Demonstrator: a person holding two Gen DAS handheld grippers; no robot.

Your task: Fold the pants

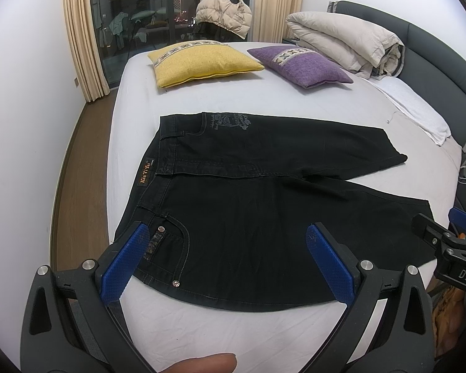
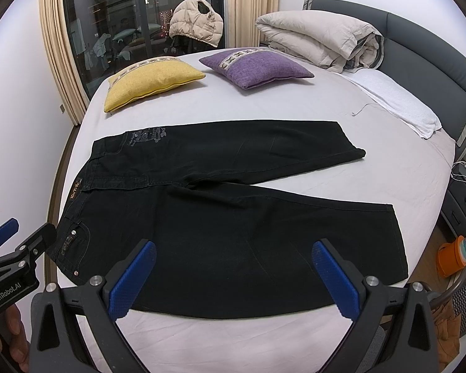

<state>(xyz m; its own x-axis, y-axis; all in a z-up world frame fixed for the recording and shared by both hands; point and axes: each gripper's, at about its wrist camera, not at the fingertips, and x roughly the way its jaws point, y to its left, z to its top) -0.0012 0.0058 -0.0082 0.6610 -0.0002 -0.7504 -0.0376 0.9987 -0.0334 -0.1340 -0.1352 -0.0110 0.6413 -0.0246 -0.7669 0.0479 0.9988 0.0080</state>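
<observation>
Black pants lie flat on the white bed — waist at left, legs spread to the right, unfolded. Left gripper hangs above the waist/pocket area, jaws wide, nothing held. Right gripper over the near leg, also wide w/ nothing in it. Yellow pillow, then purple pillow beyond.

left wrist: bed foot-left | right wrist: foot-right | shared: pants
</observation>
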